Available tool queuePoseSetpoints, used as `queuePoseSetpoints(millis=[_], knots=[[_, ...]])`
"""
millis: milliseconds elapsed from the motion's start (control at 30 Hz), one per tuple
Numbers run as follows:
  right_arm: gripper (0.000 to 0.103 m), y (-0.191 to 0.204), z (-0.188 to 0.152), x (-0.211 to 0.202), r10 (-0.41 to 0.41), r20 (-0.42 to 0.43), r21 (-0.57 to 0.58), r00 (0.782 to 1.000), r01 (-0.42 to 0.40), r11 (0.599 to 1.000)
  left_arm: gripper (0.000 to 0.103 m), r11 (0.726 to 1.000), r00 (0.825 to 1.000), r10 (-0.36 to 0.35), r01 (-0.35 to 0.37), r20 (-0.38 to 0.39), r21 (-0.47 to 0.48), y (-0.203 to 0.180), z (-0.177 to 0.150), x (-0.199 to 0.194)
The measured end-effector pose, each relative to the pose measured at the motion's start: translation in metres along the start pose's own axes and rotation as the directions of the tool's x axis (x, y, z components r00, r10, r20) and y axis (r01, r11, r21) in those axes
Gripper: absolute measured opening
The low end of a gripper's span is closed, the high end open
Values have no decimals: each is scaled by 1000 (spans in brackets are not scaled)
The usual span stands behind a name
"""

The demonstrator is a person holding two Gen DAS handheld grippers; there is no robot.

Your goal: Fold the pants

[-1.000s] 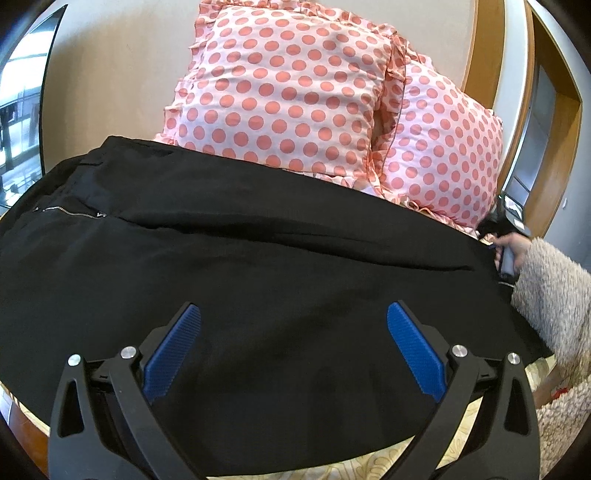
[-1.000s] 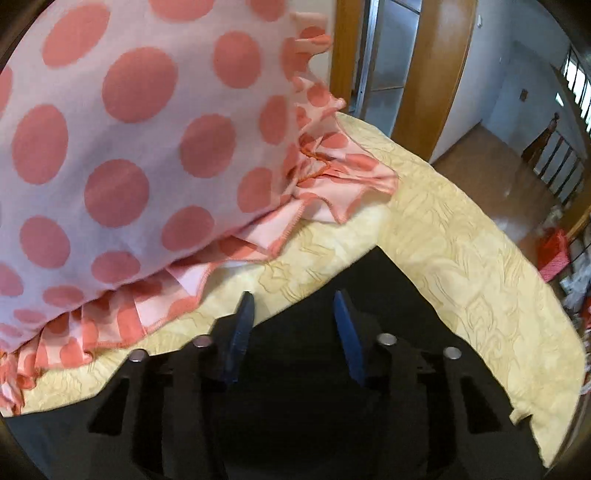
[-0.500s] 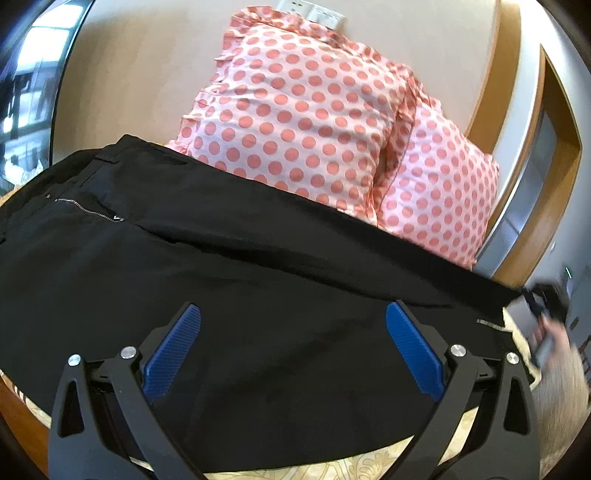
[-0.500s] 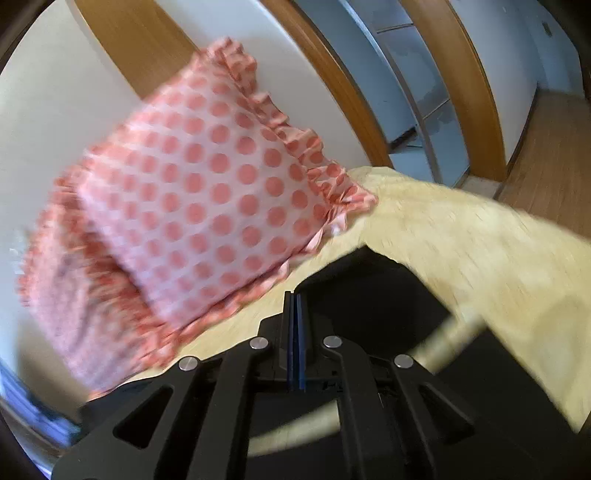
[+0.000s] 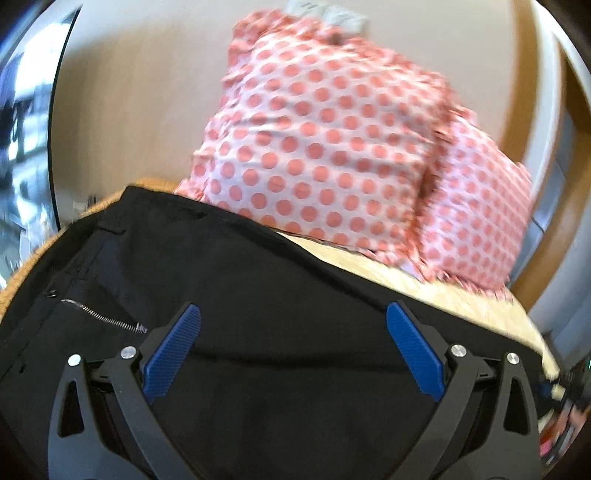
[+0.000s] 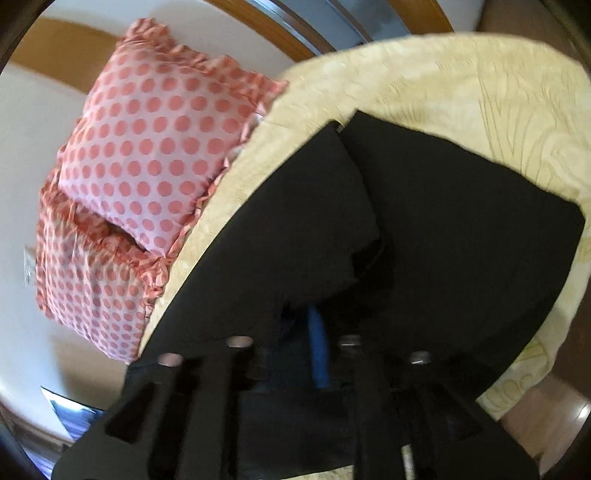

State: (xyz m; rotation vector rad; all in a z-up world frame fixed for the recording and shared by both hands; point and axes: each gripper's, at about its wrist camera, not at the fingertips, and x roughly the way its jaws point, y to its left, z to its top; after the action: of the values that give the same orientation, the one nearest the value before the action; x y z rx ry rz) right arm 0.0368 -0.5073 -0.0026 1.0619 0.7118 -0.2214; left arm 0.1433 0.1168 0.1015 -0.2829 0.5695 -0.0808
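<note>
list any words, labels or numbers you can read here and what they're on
None can be read.
Black pants: zipper and button show, but no tag or label.
Polka-dot pillows: pattern only.
Yellow bedspread: woven pattern, no lettering.
White wall plate above the pillows: too blurred to tell.

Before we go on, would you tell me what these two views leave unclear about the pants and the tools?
- Right tool: in the right wrist view, one blue pad shows; black cloth covers the other, so its grip stays unclear.
- Pants: the left wrist view cuts off their lower part behind the open left tool.
- Pillows: motion blur smears them in the left wrist view.
- Right edge, left wrist view: small blurred items, unidentifiable.
</note>
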Motion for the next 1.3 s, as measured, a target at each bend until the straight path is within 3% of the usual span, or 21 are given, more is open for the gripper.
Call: queuePoseSetpoints(millis=[167,200,267,400,500,567,600,667,700,733,833,933,1033,1133,1200,1300], knots=[[33,-1,3,-1,10,0,51,1000,-10,999,100,988,996,3,-17,-94,-151,22,37,60],[29,-2,5,1,16,6,59,1000,-17,998,100,986,994,3,-21,-109,-164,23,43,72],[3,0,11,5,14,50,19,999,-15,1000,98,982,989,7,-35,-150,-184,25,56,100],[2,3,17,-11,99,162,-36,982,-94,995,93,974,974,49,-96,-223,-207,26,73,150],[2,7,21,-15,107,174,-67,979,-97,993,84,963,948,48,-127,-314,-237,29,79,188],[2,7,22,-17,119,176,-70,977,-108,992,78,955,932,88,-179,-352,-235,31,81,206],[2,8,23,-17,122,178,-75,976,-110,991,65,949,924,108,-205,-367,-238,34,81,215],[2,9,25,-18,128,181,-84,975,-115,990,10,924,911,98,-233,-400,-305,49,79,228],[2,10,26,-18,135,180,-85,974,-122,989,10,907,913,72,-227,-402,-354,57,76,229],[2,10,27,-18,148,178,-83,973,-135,987,9,886,930,34,-197,-365,-420,65,72,219],[2,14,32,-23,178,190,-106,966,-160,981,8,927,963,63,-153,-261,-342,57,74,170],[2,15,36,-37,193,231,-133,954,-166,977,9,945,994,38,-68,-98,-321,50,60,75],[2,7,38,-49,189,261,-137,947,-158,978,13,949,998,58,-54,4,-309,46,17,-16],[2,-9,39,-52,162,261,-112,952,-137,984,14,946,993,120,-114,2,-304,43,-50,-70],[2,-19,37,-48,133,250,-87,959,-114,990,14,928,988,149,-157,-51,-337,50,-95,-82],[3,-34,35,-37,99,213,-38,972,-93,995,13,899,982,150,-183,-113,-397,57,-130,-81]])
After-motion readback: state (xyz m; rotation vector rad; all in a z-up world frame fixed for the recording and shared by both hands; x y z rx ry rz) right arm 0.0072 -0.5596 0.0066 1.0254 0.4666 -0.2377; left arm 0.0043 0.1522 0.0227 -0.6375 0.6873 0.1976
